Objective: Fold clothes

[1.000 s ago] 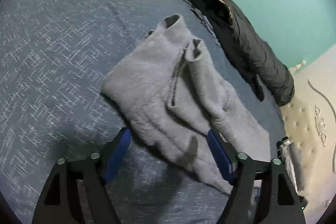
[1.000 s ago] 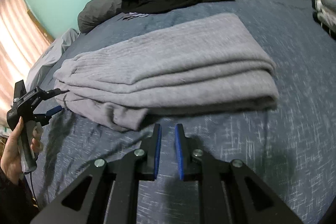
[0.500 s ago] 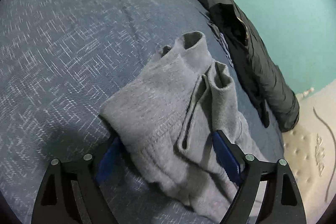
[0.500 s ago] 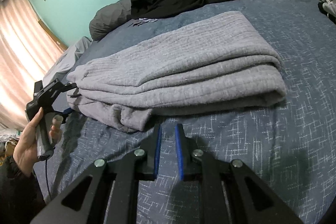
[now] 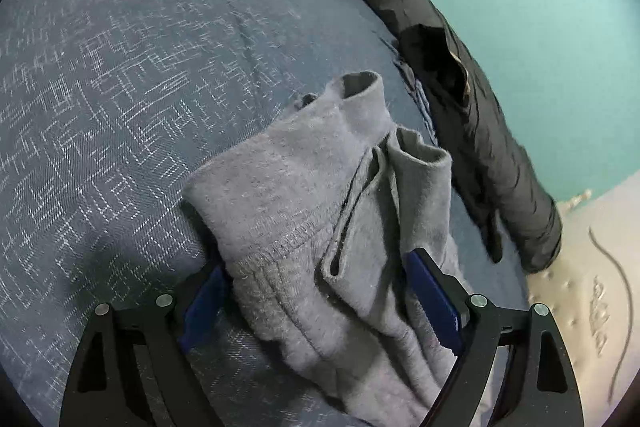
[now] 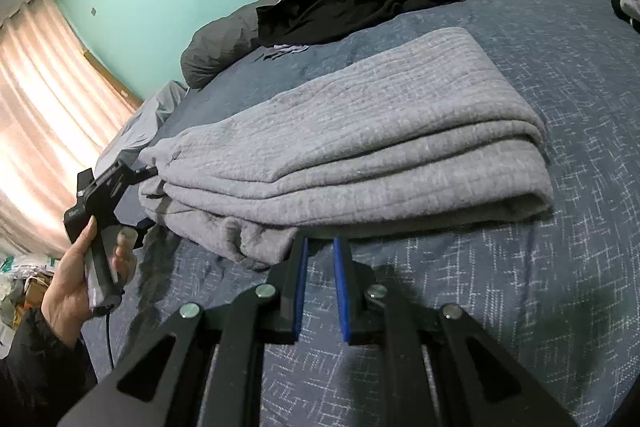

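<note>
Left gripper moved closer vs. earlier, jaws released astride grey garment. Right gripper jaws near-clenched, empty. No legible writing.

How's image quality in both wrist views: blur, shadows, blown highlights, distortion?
Left wrist: strong fisheye bend, black vignette corners, gray garment soft near the lens, dark shadow on the blue bedspread. Right wrist: curtain blown out, same barrel warp, garment sharp, shadow at lower right.

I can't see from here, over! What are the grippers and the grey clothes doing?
Left gripper open, straddling the grey sweatpants end. Right gripper nearly shut, empty, beside the folded stack. Black garment behind, clear of it.
</note>
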The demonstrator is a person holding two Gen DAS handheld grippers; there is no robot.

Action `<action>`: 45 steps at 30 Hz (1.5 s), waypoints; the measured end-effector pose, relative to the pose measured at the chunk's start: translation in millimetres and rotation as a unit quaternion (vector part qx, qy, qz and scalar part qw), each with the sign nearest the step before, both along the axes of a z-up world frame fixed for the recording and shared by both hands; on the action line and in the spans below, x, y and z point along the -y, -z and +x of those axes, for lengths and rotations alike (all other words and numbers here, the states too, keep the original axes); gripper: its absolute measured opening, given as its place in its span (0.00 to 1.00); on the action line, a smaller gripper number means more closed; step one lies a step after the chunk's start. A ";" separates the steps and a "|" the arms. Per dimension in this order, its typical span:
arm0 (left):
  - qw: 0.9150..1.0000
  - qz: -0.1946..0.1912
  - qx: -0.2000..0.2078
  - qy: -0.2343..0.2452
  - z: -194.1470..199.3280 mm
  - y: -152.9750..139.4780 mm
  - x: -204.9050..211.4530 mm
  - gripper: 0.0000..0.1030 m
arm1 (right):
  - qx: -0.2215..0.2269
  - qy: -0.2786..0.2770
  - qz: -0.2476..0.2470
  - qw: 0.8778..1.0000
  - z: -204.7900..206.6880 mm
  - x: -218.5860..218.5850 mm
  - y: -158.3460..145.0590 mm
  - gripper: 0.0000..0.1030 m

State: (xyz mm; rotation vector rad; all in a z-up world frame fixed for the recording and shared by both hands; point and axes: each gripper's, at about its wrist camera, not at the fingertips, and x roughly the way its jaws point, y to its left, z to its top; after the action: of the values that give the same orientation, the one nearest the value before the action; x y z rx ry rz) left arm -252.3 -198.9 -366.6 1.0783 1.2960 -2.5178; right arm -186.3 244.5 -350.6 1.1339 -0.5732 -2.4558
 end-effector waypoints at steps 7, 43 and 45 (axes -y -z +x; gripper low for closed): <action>1.000 -0.006 -0.012 -0.011 3.3 -4.7 -5.6 0.98 | 0.007 0.004 -0.011 1.000 -2.7 -6.4 3.3 0.12; 0.989 -0.097 -0.086 0.077 -7.0 -59.3 -39.6 0.24 | -0.011 0.055 0.001 0.998 -1.3 -45.9 -14.3 0.15; 0.984 -0.118 -0.097 0.091 -5.2 -74.6 -53.5 0.24 | -0.013 0.064 -0.002 0.998 -1.7 -57.3 -17.0 0.15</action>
State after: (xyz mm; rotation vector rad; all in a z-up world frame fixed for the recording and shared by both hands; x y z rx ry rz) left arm -257.5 -145.4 -292.0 0.9588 0.9410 -2.8853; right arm -188.0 301.7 -333.6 1.0939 -0.6611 -2.5720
